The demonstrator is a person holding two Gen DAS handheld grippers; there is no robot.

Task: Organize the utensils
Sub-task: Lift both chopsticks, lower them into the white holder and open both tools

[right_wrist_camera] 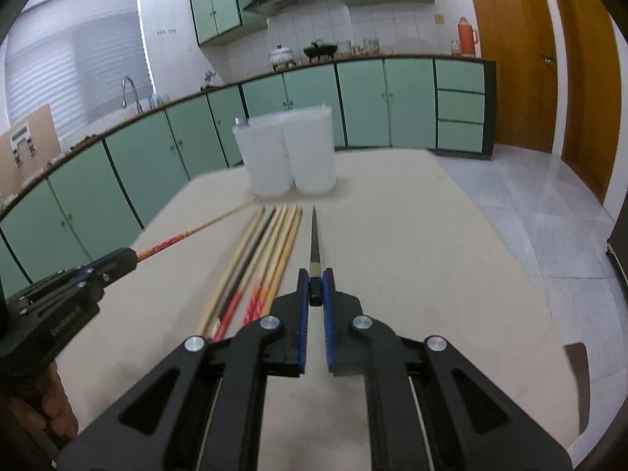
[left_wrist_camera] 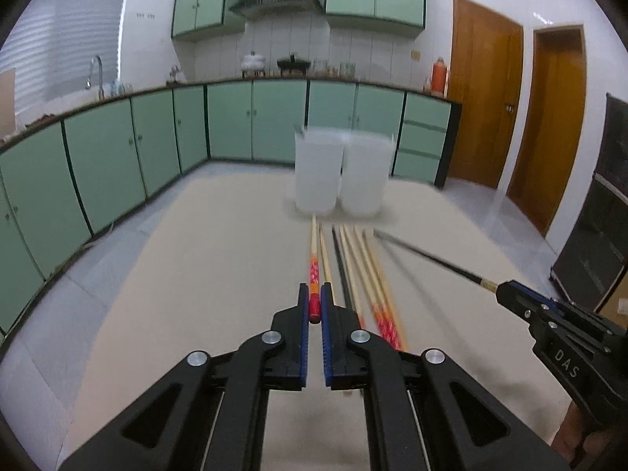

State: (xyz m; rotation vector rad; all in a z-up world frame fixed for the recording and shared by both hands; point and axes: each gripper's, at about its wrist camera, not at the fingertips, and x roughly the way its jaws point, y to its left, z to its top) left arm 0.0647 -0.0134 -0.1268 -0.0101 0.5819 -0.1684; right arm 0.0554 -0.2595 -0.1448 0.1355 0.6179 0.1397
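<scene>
Chopsticks are what I'm sorting, and most of them lie on the beige counter that fills the middle of both views. At the far end, upper center of the frame, stand 2 white containers side by side, touching, probably set there so each can take 1 kind. Just below them the loose chopsticks lie in a row, tips toward the containers, which should make them easy to pick off one at a time. My left gripper is clamped on the red-ended chopstick near its butt, leaving the tip free to go in first. My right gripper pinches the black chopstick the same way.
</scene>
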